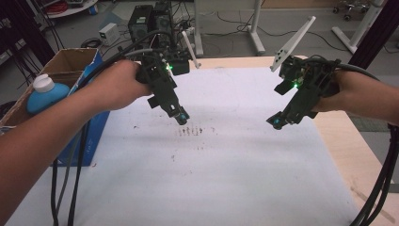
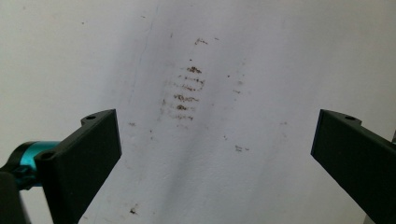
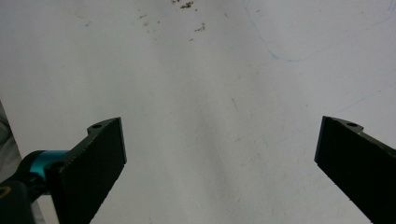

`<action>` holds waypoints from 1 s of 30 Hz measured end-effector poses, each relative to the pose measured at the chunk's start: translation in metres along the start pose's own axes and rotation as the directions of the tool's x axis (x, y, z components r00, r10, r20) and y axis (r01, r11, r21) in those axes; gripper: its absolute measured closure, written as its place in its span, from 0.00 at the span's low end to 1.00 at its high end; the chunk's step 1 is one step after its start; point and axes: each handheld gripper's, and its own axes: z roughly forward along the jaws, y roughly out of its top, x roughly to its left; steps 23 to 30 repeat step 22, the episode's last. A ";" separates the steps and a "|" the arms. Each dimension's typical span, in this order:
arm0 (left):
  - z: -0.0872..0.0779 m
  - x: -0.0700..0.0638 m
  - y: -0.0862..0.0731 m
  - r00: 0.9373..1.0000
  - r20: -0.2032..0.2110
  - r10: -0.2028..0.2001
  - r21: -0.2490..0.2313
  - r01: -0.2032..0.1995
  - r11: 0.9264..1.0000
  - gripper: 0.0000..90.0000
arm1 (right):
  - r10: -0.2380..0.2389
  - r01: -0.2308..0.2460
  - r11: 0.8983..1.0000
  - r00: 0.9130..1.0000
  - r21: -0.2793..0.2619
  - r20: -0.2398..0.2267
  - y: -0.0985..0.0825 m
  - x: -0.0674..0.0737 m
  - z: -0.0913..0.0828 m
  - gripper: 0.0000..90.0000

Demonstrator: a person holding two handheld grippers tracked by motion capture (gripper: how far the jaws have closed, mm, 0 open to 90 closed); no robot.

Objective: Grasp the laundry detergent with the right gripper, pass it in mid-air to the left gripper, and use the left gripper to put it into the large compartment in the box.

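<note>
Both grippers are held above the white sheet point(image 1: 211, 155) on the worktop, jaws spread apart and empty. The left gripper point(image 1: 181, 115) is poised over the brown smudge marks point(image 1: 190, 131); the right gripper point(image 1: 276, 122) is held well apart. An approach step is judged in hand; a descent onto the marks is called for next.

Blue bottle point(image 1: 43, 95) in cardboard box point(image 1: 70, 61)

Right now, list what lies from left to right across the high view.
Blue bottle with white cap → cardboard box → left gripper → brown smudges on the white sheet → right gripper → bare wooden table edge.
</note>
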 end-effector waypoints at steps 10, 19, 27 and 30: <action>0.004 -0.001 0.001 1.000 0.012 0.007 0.002 -0.007 1.000 0.02 | 0.003 -0.003 1.000 1.000 0.004 -0.002 -0.001 -0.001 0.001 0.01; 0.005 0.001 -0.002 1.000 0.016 -0.004 0.005 0.004 1.000 0.02 | 0.005 -0.005 1.000 1.000 0.002 -0.003 0.000 -0.001 0.002 0.01; 0.005 0.002 -0.003 1.000 0.017 -0.010 0.004 0.010 1.000 0.02 | 0.006 -0.006 1.000 1.000 -0.003 -0.004 0.000 0.000 0.002 0.01; 0.005 0.002 -0.003 1.000 0.017 -0.010 0.004 0.010 1.000 0.02 | 0.006 -0.006 1.000 1.000 -0.003 -0.004 0.000 0.000 0.002 0.01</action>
